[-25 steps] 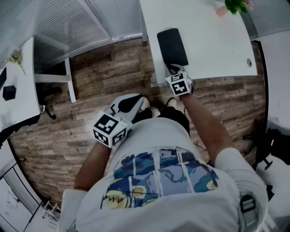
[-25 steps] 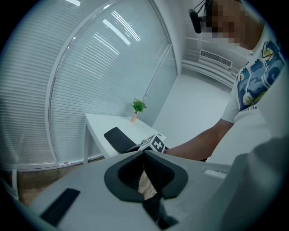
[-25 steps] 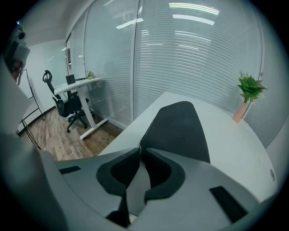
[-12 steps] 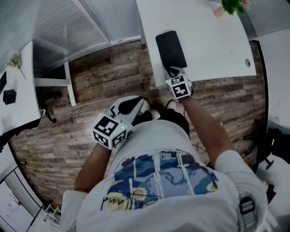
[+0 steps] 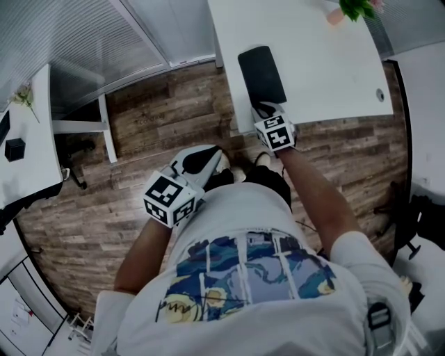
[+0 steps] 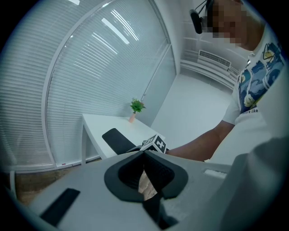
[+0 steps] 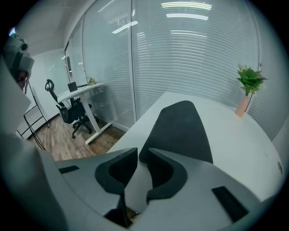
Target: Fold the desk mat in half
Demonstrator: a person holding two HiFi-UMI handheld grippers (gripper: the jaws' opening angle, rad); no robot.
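The wood-plank floor takes up most of the room, with slatted blinds behind glass along one side. A white table stands in front of the person, who wears a white shirt with a blue and yellow print and holds one tool in each hand. A second white table sits well off to the person's left.

The dark desk mat lies flat on the near table, close to its left edge, with one short end reaching almost to the front edge where the person stands.

The right tool is tipped downward over that front edge, right at the mat's near end. Its jaws have just been opening and now stand a little apart. Bare tabletop shows through the gap, the mat's end lies just at the tips, and neither pad presses on it. Its marker cube sits just off the table edge.

The left tool is held low beside the person's body, over the floor and well apart from the mat. Its jaw tips meet, with nothing caught between them.

A small green plant in a pink vase stands at the table's far end.
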